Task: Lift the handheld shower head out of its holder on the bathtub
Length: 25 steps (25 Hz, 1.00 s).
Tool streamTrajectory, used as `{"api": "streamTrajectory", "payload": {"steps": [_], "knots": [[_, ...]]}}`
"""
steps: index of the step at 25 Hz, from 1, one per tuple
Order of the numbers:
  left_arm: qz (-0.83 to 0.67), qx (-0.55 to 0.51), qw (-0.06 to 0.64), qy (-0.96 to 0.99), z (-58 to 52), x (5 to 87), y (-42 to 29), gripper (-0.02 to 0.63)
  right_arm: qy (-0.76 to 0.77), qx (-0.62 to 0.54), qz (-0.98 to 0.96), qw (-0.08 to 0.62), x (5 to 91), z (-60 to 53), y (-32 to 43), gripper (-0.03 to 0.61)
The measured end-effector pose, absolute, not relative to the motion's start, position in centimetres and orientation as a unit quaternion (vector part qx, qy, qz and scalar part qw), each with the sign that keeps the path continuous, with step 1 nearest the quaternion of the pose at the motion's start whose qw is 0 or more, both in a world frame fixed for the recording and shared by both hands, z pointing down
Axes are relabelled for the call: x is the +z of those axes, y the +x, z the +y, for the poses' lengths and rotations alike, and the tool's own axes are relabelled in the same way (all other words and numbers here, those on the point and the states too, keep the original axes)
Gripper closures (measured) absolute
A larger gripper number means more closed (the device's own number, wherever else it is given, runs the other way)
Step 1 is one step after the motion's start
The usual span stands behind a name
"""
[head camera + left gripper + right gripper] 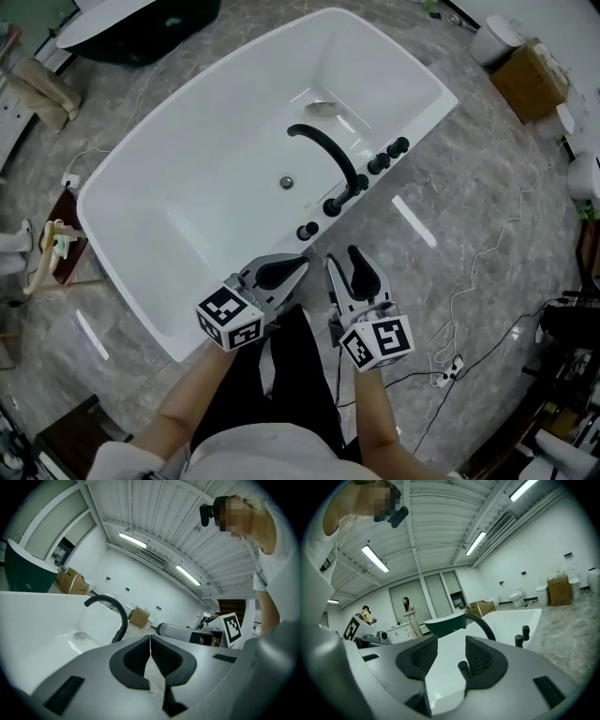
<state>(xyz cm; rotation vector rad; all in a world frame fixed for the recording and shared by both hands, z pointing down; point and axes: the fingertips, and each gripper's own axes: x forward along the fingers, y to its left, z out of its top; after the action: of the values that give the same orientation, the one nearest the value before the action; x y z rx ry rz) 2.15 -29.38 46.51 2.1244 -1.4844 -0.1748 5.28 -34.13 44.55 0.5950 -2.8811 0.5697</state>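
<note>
Marble floor (487,187) of a bathroom showroom surrounds a white tub (427,114), where a person stands at the long side with a gripper in each hand. Along the near rim run a curved black spout (323,145), round knobs (378,165) and, closest to the person, a slim black ribbed stem, judged to be the shower head (307,231), standing upright in its holder.

From the head view, the shower head stands just beyond both sets of fingertips. It is almost straight ahead of the left gripper (302,263) and ahead and slightly left of the right gripper (342,260). Neither touches it.

In the left gripper view the jaws are pressed together with nothing between them, and the stem does not show. The right gripper's jaws stand wide apart. In its own view the stem appears low in the gap, close to the right-hand pad. Whether it has reached the pads' depth cannot be told from that view. The head view suggests it is still short of them.

Though both hands are about equally near, the right looks like the one set to take it. With the stem's long axis vertical and the jaws spread sideways, the grip would close across the shaft, and a straight pull upward should then free it.
</note>
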Motion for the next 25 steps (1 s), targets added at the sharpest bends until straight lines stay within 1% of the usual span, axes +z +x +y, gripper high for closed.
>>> {"api": "streamTrajectory", "payload": {"steps": [19, 25], "knots": [[-0.564, -0.068, 0.300, 0.767, -31.0, 53.3, -1.2, 0.601, 0.173, 0.201, -0.958, 0.111, 52.6, -35.8, 1.5, 0.391], [-0.566, -0.069, 0.307, 0.762, -31.1, 55.1, -2.2, 0.601, 0.187, 0.181, -0.956, 0.134, 55.6, -36.3, 0.1, 0.391]]}}
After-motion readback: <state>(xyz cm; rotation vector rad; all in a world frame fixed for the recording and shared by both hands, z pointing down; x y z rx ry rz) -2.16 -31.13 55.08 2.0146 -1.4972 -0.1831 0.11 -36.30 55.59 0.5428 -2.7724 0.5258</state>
